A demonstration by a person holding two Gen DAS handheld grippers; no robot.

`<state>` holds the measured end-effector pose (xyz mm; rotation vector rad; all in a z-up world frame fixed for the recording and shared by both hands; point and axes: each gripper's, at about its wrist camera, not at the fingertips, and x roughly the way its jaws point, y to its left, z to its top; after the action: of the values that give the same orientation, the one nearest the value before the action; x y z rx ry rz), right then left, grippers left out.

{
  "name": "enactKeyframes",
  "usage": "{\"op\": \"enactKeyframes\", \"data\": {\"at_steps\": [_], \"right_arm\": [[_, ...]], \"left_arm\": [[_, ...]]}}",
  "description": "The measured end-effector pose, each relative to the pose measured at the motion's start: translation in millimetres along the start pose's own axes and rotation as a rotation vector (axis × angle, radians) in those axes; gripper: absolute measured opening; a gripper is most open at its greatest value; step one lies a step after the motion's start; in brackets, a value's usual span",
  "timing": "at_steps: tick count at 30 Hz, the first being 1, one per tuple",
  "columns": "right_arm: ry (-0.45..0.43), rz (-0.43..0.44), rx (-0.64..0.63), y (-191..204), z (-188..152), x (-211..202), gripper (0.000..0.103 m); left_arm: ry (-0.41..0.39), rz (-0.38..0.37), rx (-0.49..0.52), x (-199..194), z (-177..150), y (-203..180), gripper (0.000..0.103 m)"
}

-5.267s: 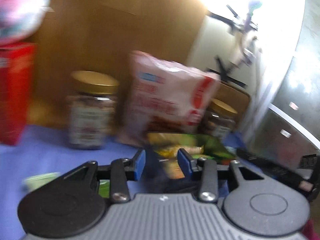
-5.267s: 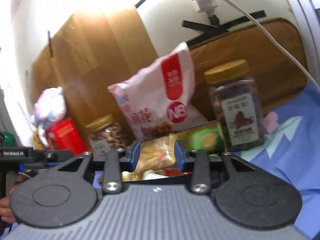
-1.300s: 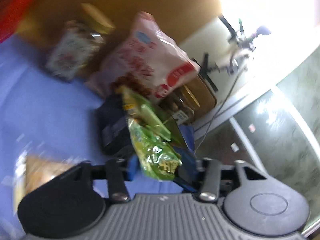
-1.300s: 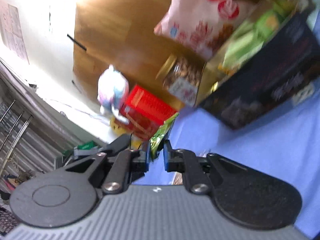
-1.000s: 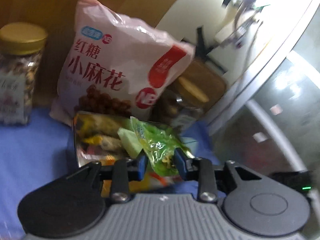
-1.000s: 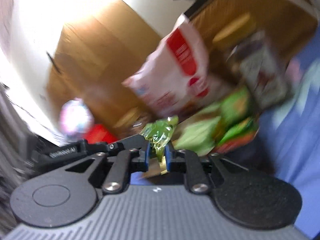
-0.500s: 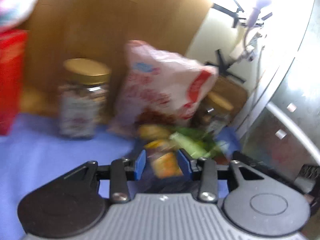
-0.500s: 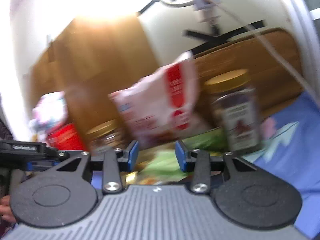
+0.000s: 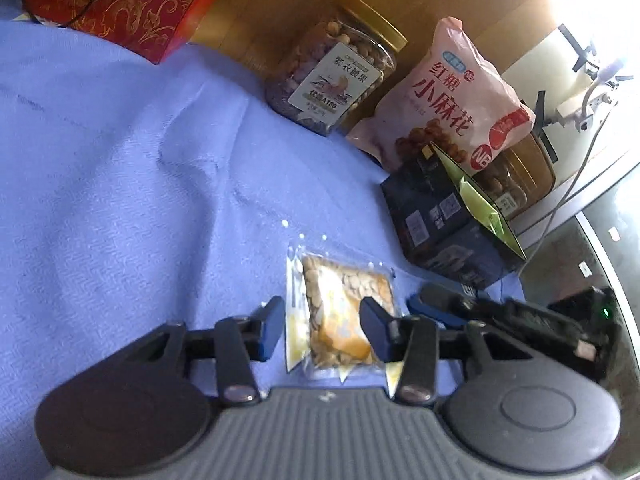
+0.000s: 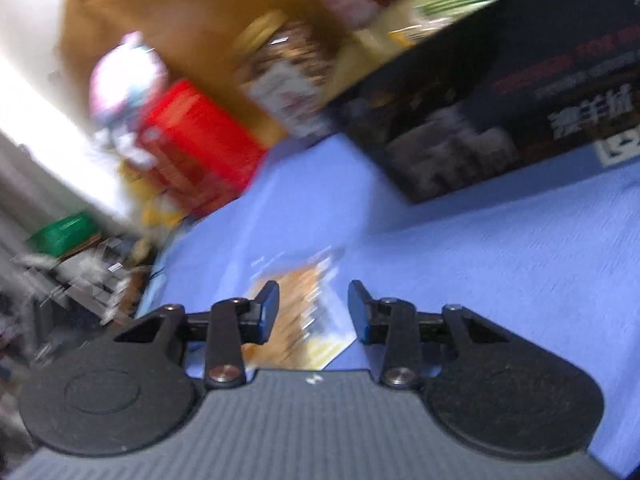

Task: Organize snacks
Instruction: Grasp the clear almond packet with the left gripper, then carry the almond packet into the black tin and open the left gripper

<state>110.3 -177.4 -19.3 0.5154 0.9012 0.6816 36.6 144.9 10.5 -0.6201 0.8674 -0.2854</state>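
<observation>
A clear packet of nuts (image 9: 340,312) lies flat on the blue cloth (image 9: 120,180). My left gripper (image 9: 324,330) is open, its fingers on either side of the packet just above it. A dark open box (image 9: 444,224) holding green snack packets stands beyond to the right. My right gripper (image 10: 314,312) is open and empty, low over the same packet (image 10: 304,312), with the dark box (image 10: 500,92) ahead to the right. The right gripper's tip (image 9: 452,304) shows beside the packet in the left wrist view.
A nut jar with a gold lid (image 9: 336,72), a pink snack bag (image 9: 444,100) and a second jar (image 9: 516,176) stand along the wooden back. A red gift box (image 9: 120,4) is at the far left. The table edge and cables lie to the right.
Both grippers dropped their green packets into the box, opened, and swung down and left from the box to the nut packet on the cloth.
</observation>
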Motion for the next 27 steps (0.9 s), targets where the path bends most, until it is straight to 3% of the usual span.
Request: {"op": "enactKeyframes", "data": {"at_steps": [4,7,11,13,15,20,24,27], "right_arm": [[0.076,0.059,0.098,6.1,4.7,24.7,0.035],[0.118,0.094,0.095,17.8,-3.5,33.6,0.035],[0.106,0.08,0.061,28.9,-13.0,31.3,0.035],[0.13,0.103,0.063,33.0,-18.6,32.5,0.032],[0.146,0.112,0.049,38.1,-26.7,37.5,0.022],[0.103,0.18,0.096,34.0,-28.7,25.1,0.014],[0.067,0.214,0.124,29.1,-22.9,6.3,0.014],[-0.018,0.228,0.123,23.3,-2.7,-25.9,0.014]], "left_arm": [[-0.008,-0.012,0.019,-0.5,-3.5,1.4,0.041],[-0.014,-0.056,0.001,-2.7,-4.9,11.0,0.042],[-0.022,-0.092,-0.041,-4.3,-5.6,22.0,0.037],[-0.033,-0.096,-0.048,-5.0,-7.8,22.3,0.035],[-0.045,-0.095,-0.061,-6.2,-10.5,22.3,0.035],[-0.033,-0.169,-0.147,-8.9,-13.2,28.2,0.029],[-0.032,-0.194,-0.086,-2.3,2.9,-5.3,0.028],[-0.034,-0.239,-0.015,15.2,29.1,-47.0,0.028]]}}
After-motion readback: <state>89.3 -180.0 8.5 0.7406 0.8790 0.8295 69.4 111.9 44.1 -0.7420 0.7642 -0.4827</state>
